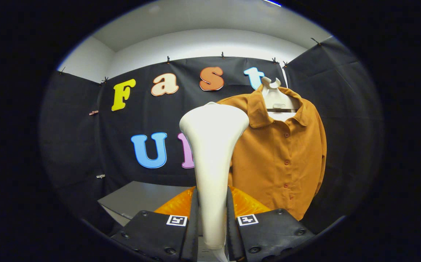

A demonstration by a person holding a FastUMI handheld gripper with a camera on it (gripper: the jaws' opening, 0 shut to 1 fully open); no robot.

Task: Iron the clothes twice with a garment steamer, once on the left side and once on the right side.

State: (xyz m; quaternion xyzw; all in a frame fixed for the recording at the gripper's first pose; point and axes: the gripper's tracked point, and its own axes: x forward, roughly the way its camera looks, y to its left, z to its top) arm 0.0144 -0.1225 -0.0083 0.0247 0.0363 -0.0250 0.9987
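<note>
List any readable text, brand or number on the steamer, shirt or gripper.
Steamer: no text; its plain white body is clamped between the fingers of the gripper.
Shirt: no text.
Tag on the hanger: too small to read.
Square markers on the gripper: coded patterns, no words.

garment steamer (212,153): plain cream white, smooth, no pattern
shirt (281,156): rust orange all over, buttons in the same orange
hanger (276,100): white
table (137,198): grey
gripper (212,222): one small black-and-white square marker on each side
</note>
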